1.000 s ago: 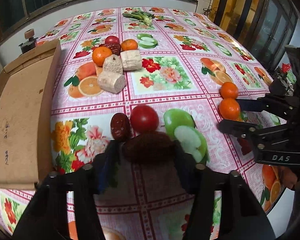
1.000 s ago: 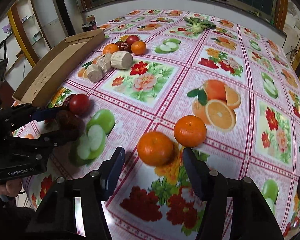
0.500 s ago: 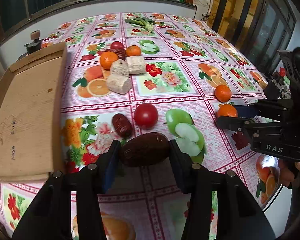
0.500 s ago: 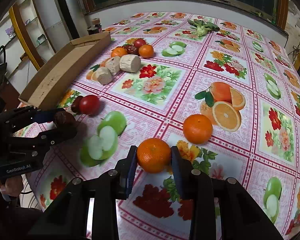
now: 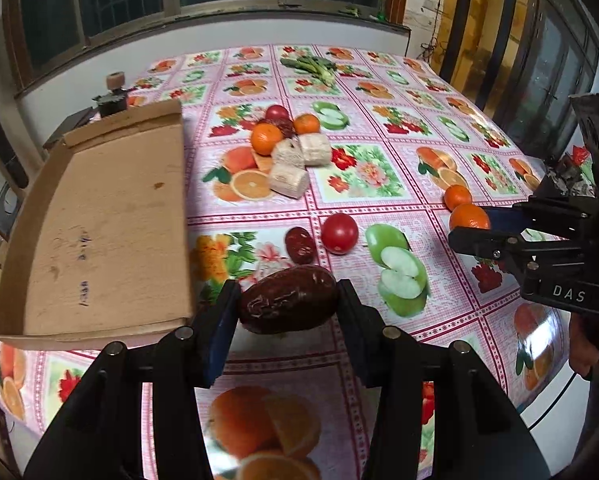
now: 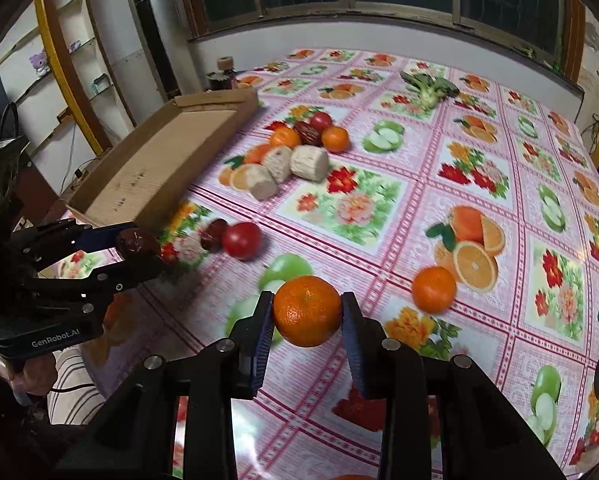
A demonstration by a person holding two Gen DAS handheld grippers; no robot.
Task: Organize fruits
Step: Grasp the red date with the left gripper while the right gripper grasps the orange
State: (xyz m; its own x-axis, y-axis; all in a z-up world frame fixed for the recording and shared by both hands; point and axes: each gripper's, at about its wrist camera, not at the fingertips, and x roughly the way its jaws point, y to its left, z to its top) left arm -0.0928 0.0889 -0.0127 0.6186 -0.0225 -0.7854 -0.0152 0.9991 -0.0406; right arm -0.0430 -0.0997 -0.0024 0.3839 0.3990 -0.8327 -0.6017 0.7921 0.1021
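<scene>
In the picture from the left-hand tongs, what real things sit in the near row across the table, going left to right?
Cardboard tray → small red date → tomato → orange held in the right tongs.

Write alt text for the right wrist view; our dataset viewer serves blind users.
The right gripper clamps an orange above a fruit-print tablecloth. At left, the left gripper holds a dark red date near a cardboard tray.

Motion blurs the small date (image 6: 215, 234) and tomato (image 6: 241, 240) near the bench's left edge in the right wrist view. The left gripper's fingers (image 6: 137, 270) partly hide the held date (image 6: 137, 242) there, and the bench's near edge is cut off.
</scene>
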